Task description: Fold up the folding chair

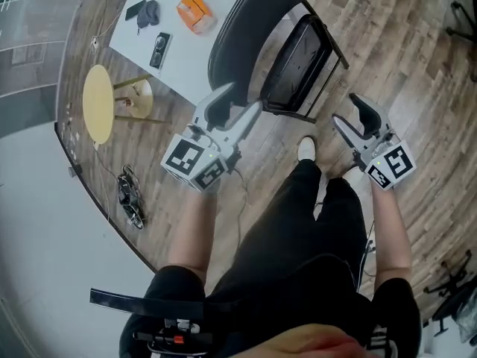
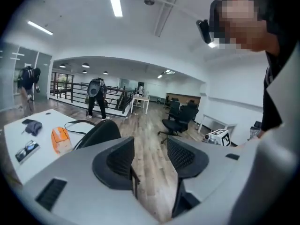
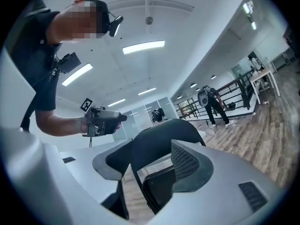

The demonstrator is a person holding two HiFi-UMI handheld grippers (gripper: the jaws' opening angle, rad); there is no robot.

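The black folding chair point(image 1: 240, 32) stands on the wood floor just ahead of me, its seat panel point(image 1: 299, 60) tipped up close beside the curved backrest. My left gripper point(image 1: 237, 104) hovers in front of the backrest, open, with nothing between its pads and clear of the chair. My right gripper point(image 1: 350, 118) is to the right of the seat, also open and empty. In the left gripper view the open jaws point(image 2: 150, 156) frame bare floor, with the chair's backrest point(image 2: 99, 130) off to the left. The right gripper view shows the chair point(image 3: 161, 142) beyond its open jaws point(image 3: 152, 163), untouched.
A white table point(image 1: 175, 58) behind the chair carries an orange pouch point(image 1: 195, 13), a remote point(image 1: 159, 49) and a dark item point(image 1: 145, 12). A yellow round stool point(image 1: 98, 103) stands left. My white shoe point(image 1: 306, 148) is near the chair's base. Office chairs point(image 2: 180, 116) and people stand far off.
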